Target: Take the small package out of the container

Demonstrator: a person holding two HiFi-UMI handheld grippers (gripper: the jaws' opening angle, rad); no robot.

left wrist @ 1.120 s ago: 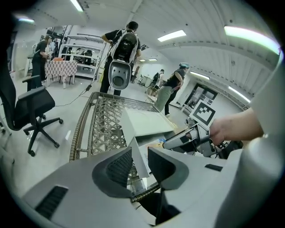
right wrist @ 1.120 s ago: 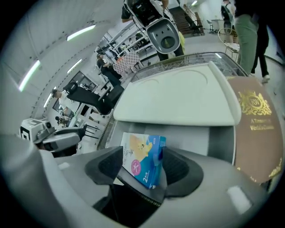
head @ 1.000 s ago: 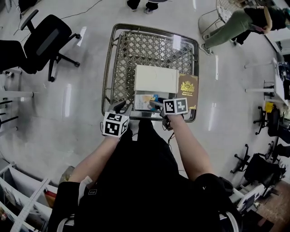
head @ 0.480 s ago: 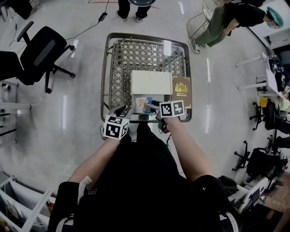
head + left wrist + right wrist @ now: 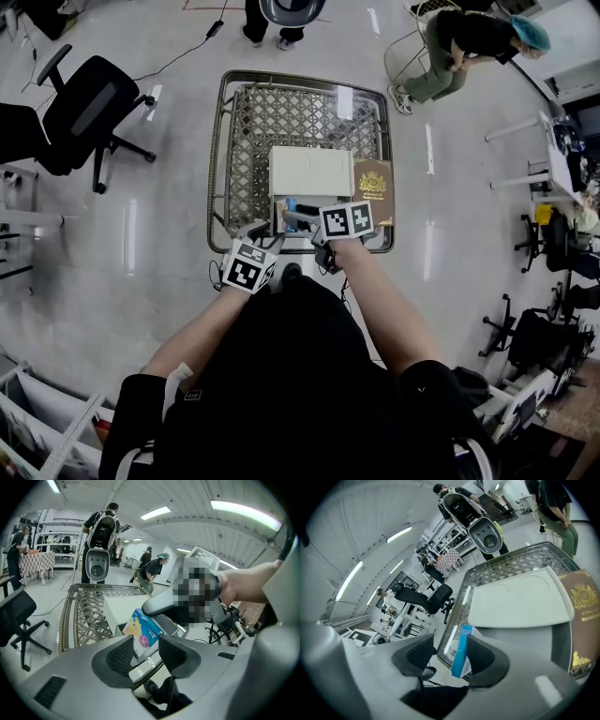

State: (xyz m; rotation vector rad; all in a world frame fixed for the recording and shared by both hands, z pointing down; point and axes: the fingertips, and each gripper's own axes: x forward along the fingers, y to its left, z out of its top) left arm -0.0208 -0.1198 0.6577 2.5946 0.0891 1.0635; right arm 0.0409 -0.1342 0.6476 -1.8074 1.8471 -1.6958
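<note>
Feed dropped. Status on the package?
Right gripper closing on package, not yet clamped. Left gripper opening, empty. Package in cart, beside white box. Way out looks clear.

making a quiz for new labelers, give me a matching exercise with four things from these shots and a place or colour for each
1 white box
2 brown book
3 small package
4 office chair

a on the floor, outside the cart
b blue, at the cart's near end
c gold emblem, at the cart's right side
d middle of the cart

Pairs: 1-d, 2-c, 3-b, 4-a
</note>
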